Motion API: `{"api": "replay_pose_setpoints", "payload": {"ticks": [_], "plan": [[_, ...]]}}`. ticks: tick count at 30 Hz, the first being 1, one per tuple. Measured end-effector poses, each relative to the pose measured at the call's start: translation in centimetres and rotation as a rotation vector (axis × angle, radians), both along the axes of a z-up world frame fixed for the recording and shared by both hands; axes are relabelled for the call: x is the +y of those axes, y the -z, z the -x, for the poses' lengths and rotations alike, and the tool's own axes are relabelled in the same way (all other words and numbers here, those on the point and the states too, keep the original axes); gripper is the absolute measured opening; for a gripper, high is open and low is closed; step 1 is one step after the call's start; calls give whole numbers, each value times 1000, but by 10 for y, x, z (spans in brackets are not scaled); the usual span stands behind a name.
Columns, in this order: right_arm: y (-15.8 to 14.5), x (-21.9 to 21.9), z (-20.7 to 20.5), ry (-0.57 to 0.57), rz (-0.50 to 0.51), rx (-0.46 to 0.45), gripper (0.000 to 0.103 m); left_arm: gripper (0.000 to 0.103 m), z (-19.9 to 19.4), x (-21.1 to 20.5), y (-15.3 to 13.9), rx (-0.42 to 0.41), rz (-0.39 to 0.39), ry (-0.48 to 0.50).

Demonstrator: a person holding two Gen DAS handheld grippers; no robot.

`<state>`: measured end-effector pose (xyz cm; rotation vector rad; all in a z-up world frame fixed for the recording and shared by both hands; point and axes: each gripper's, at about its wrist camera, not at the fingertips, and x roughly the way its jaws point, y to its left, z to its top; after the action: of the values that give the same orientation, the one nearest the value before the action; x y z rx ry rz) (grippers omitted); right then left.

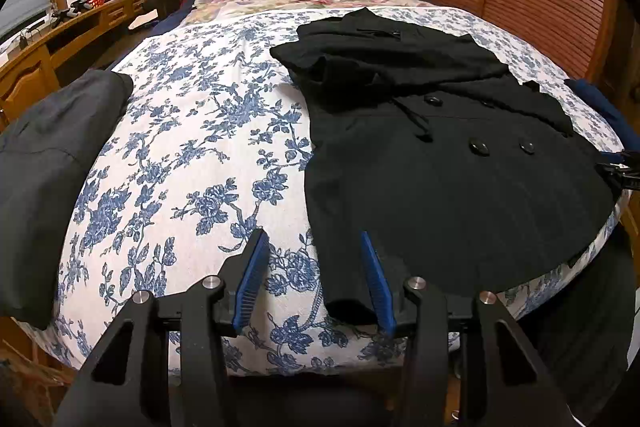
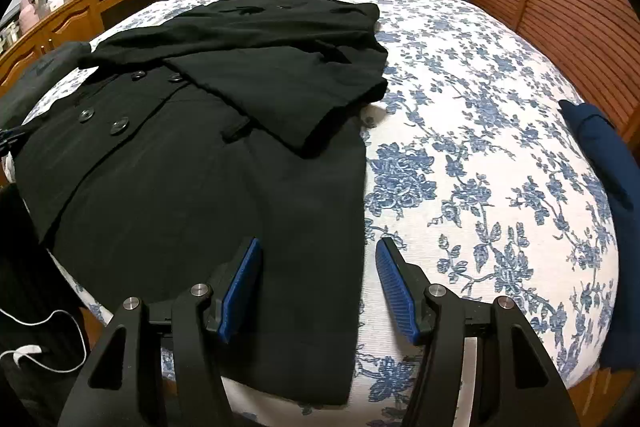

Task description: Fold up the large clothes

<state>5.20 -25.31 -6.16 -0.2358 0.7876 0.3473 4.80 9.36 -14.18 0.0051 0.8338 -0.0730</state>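
Both grippers, left and right, jaws apart, straddle the coat hem at 6 o'clock; sleeves folded in, lengthwise fold pending.

black coat, double-breasted, large dark buttons in two columns. Lying flat, front side up, on the blue-floral bedspread. Left wrist view: fills centre-right of frame, hem toward the bottom, collar end toward the top. Near hem corner sits at lower centre, at the bed edge. Right wrist view: same coat fills left and centre, its side edge running straight down the middle of the frame to the bottom. Both sleeves folded in across the chest; nearer one lies diagonally over the front, cuff pointing toward frame centre. A small flap sticks out below that cuff. Lower body smooth, few wrinkles.
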Motion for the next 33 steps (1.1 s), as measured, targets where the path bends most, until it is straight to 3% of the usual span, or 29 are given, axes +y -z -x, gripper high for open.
{"api": "replay_pose_setpoints", "payload": {"ticks": [9, 10, 12, 15, 17, 19, 24, 33], "plan": [[2, 2, -3, -25, -8, 9, 59, 49, 8, -2, 0, -4, 13, 2], [2, 2, -3, -27, -10, 9, 57, 45, 9, -3, 0, -5, 15, 3], [2, 3, -3, -34, -17, 10, 50, 37, 10, -3, -1, -4, 28, 10], [1, 6, -2, -51, -20, 8, 30, 22, 10, -7, -3, 1, 33, 21], [-1, 9, -1, -54, -12, -3, 11, 11, 9, -10, -6, 2, 31, 35], [-4, 10, -2, -64, -15, -5, 6, 8, 10, -13, -11, -9, 17, 44], [-24, 4, -3, -83, -81, -31, 4, 6, 14, -16, -37, -77, 22, 59], [-94, -19, 10, -98, -239, -161, 3, 5, 17, -28, -107, -224, 38, 100]]}}
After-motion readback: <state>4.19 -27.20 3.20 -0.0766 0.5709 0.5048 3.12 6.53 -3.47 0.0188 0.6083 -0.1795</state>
